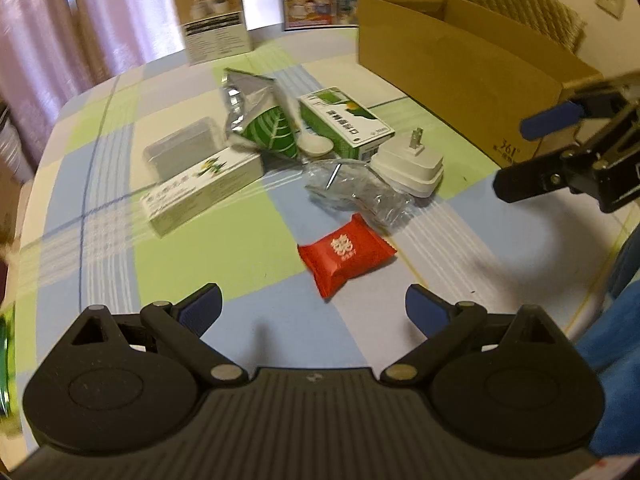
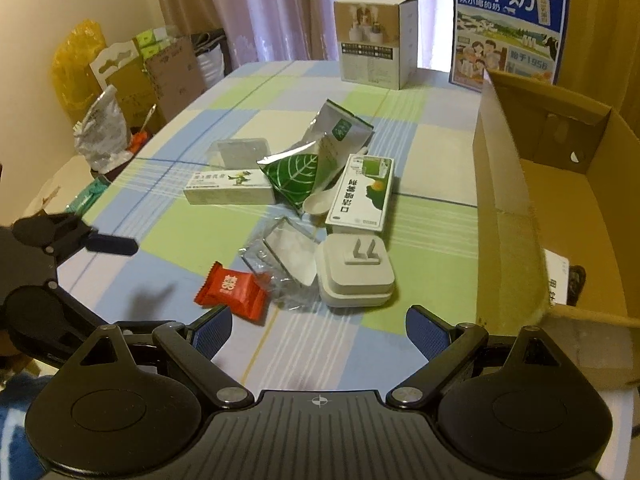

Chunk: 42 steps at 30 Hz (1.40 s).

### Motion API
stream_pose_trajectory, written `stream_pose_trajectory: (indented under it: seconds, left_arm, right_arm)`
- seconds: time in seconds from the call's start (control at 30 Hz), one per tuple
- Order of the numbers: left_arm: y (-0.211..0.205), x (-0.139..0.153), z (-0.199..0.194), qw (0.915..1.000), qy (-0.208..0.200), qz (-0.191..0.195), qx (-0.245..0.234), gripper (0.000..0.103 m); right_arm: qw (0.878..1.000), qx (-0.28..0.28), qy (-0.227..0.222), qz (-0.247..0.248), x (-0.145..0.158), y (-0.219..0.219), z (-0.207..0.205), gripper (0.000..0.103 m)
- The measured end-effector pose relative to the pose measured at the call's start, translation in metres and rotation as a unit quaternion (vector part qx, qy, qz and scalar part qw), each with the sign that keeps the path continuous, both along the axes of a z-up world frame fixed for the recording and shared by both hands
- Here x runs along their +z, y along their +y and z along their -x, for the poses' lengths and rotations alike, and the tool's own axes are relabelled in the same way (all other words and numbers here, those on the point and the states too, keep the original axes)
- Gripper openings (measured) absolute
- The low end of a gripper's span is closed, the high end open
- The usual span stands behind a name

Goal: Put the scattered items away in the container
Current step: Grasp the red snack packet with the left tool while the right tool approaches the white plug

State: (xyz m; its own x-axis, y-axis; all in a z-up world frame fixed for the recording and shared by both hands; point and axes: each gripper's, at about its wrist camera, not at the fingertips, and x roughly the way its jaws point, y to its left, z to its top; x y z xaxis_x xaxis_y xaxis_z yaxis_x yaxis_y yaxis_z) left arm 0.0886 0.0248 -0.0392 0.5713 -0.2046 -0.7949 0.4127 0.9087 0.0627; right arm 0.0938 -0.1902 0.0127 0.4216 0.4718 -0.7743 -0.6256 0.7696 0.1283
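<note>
**Red candy nearest, carton waiting at right**

Checked cloth covers the table [image 2: 192,236], and the scattered pile lies mid-table. Left to right in the right wrist view: long box [image 2: 230,192], leaf pouch [image 2: 296,178], spoon [image 2: 318,203], green box [image 2: 360,194]; nearer, red candy [image 2: 231,290], clear wrapper [image 2: 280,264], white plug [image 2: 356,276].

Left gripper [image 1: 314,312] hangs with jaws wide and empty, candy just ahead. Right gripper [image 2: 319,330] is likewise spread and empty, plug just ahead. My judgement: each should take its nearest item, the candy pinched across its narrow middle, the plug by its flat sides, clear of the wrapper touching it.

Brown carton [image 2: 508,184] stands open beside the pile; a dark item and a white label show by its near wall, the rest bare.
</note>
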Motion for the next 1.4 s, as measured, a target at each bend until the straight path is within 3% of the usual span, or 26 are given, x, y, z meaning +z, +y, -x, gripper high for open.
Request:
stream_pose_trajectory:
  seconds: [0.23,0.4,0.5,0.57,0.73,0.83,0.9,1.0,1.07,1.27,1.4]
  left_arm:
    - [-0.013,-0.019,-0.026,0.9950,-0.012,-0.028,-0.095,0.093]
    - [-0.021,-0.028,-0.039,0.9825,-0.009,-0.060,-0.176,0.089]
    - [-0.024,-0.032,-0.049,0.9757,0.007,-0.056,-0.212,0.077]
    - [-0.026,-0.036,-0.055,0.9729,0.015,-0.053,-0.225,0.076]
    - [-0.031,-0.047,-0.065,0.9673,0.032,-0.055,-0.245,0.072]
    - [-0.031,-0.048,-0.068,0.9658,0.040,-0.044,-0.252,0.063]
    - [-0.030,-0.047,-0.070,0.9646,0.044,-0.038,-0.257,0.049]
    - [-0.029,-0.045,-0.072,0.9641,0.051,-0.035,-0.258,0.034]
    - [-0.028,-0.044,-0.070,0.9642,0.053,-0.038,-0.257,0.030]
    - [-0.015,-0.041,-0.057,0.9676,0.057,-0.052,-0.241,0.028]
    - [-0.002,-0.039,-0.039,0.9722,0.058,-0.061,-0.219,0.028]
  right_arm:
    - [0.999,0.015,0.007,0.034,-0.021,0.018,-0.020,0.091]
    - [0.996,0.055,0.002,0.072,-0.033,0.034,-0.035,0.091]
    - [0.994,0.063,0.006,0.084,-0.043,0.038,-0.049,0.091]
    - [0.994,0.065,0.005,0.089,-0.047,0.040,-0.056,0.091]
    - [0.993,0.073,0.006,0.097,-0.056,0.044,-0.071,0.089]
    - [0.992,0.081,0.014,0.097,-0.059,0.045,-0.078,0.088]
    - [0.991,0.086,0.021,0.100,-0.061,0.045,-0.082,0.086]
    - [0.991,0.086,0.040,0.095,-0.066,0.043,-0.089,0.077]
    - [0.991,0.086,0.051,0.092,-0.069,0.042,-0.092,0.065]
    - [0.991,0.076,0.057,0.092,-0.067,0.038,-0.086,0.064]
    - [0.988,0.101,0.061,0.104,-0.060,0.037,-0.068,0.064]
